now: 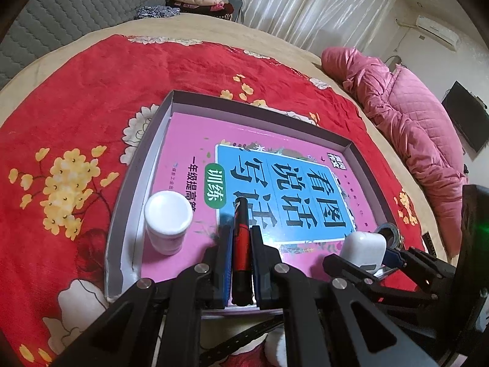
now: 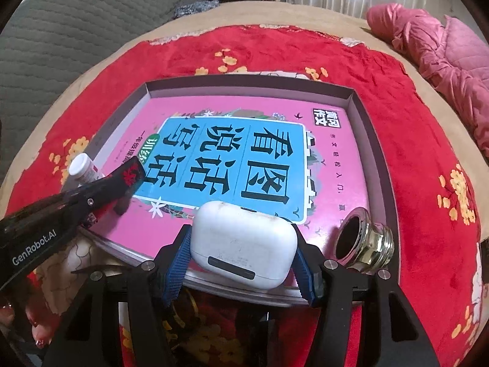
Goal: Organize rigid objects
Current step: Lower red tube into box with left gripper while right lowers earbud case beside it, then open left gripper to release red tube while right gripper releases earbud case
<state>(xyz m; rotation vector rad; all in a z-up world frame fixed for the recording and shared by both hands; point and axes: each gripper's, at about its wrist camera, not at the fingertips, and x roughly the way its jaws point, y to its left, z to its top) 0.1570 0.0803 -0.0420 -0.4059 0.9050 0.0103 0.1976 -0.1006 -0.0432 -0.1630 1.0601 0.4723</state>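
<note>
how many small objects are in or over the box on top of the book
4: white bottle at the left wall, metal fitting at the right, marker in the left gripper, earbud case in the right gripper.

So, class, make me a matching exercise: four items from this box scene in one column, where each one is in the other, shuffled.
1. red-and-black pen
2. white earbud case
3. white bottle
4. metal ring fitting

a. lying on the book's right corner
b. in the left hand-held gripper
c. standing at the tray's left edge
d. in the right hand-held gripper

Pairs: 1-b, 2-d, 3-c, 4-a
</note>
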